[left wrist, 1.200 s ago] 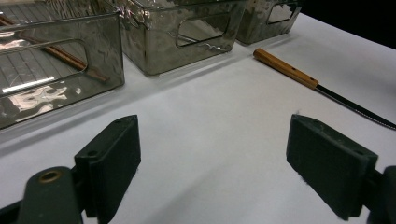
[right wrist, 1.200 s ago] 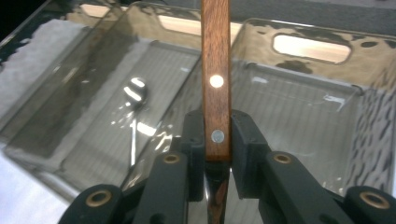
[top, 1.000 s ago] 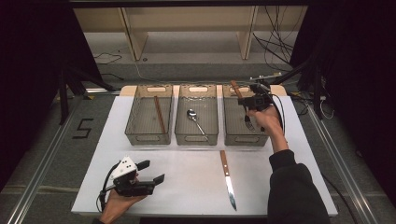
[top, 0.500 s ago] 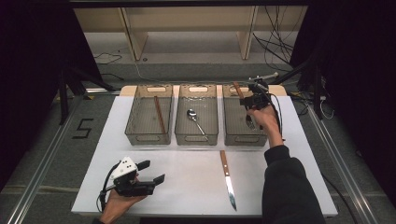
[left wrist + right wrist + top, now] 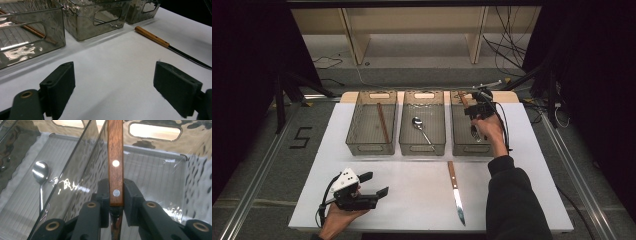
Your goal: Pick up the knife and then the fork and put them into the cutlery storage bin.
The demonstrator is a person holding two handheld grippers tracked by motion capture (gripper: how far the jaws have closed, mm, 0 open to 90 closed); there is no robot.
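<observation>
Right gripper (image 5: 116,195): clamped on wooden handle (image 5: 115,157) of a fork over the right bin (image 5: 460,145); tines hidden below the jaws | Left gripper (image 5: 115,87): jaws wide apart, empty, over the white table (image 5: 120,65) | Knife (image 5: 160,41): blade tip cut off.

A wooden handle (image 5: 115,167), brown, smooth and set with two bright metal rivets, is being clamped between matt black plastic pads (image 5: 103,195) of the right gripper (image 5: 115,202). The bins (image 5: 472,125) are being shown as smoky clear plastic, glossy and rippled, with ribbed floors. A polished metal spoon (image 5: 40,173) is being reflected in one wall. The table cover (image 5: 112,75) is being seen as matt white, smooth. On it a knife (image 5: 455,190) is being shown with a pale wooden grip and a shiny metal blade. The left gripper (image 5: 113,93) is being seen with dull, slightly rough black pads.
</observation>
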